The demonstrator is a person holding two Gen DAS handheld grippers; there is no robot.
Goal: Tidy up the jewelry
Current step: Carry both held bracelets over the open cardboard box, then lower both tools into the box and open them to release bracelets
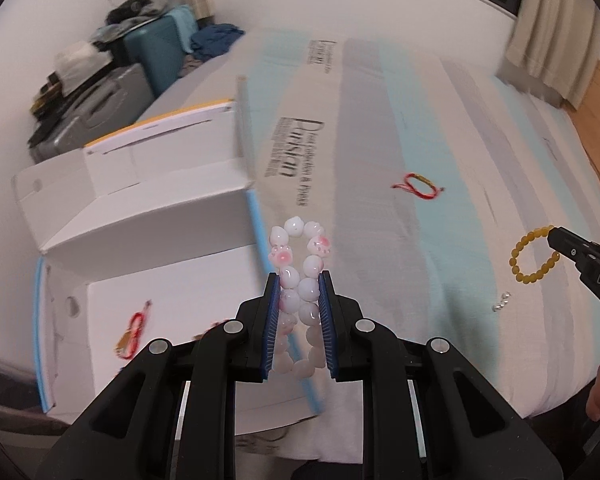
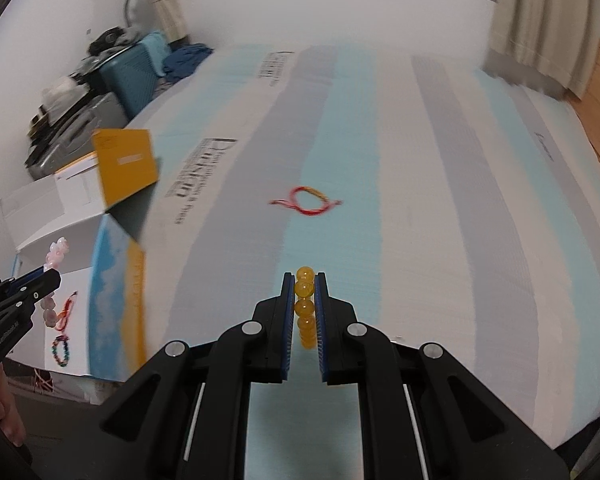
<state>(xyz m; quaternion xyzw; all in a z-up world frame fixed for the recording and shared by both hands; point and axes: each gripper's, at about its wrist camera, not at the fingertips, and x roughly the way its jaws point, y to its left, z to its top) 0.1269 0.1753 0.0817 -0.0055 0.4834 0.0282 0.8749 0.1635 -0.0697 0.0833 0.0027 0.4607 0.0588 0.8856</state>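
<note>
Left hand-held gripper (image 1: 299, 280) clamped on pink-white bead bracelet (image 1: 300, 264), held at right edge of white open box (image 1: 172, 320). Box holds red cord bracelet (image 1: 134, 330) and multicolor bead bracelet (image 2: 61, 350). Right hand-held gripper (image 2: 304, 280) pinching yellow bead bracelet (image 2: 305, 308), right of box, above bed (image 2: 440, 220). Second red cord bracelet (image 2: 306, 200) on bed beyond box.

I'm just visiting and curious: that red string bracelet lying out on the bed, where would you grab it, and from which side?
Grip the red bracelet across one strand of its open loop, coming straight down from above. It lies flat on the bed, so a side approach would probably only push it along, and the thin tails at each end give little to pinch. Both grippers are full for now.
</note>
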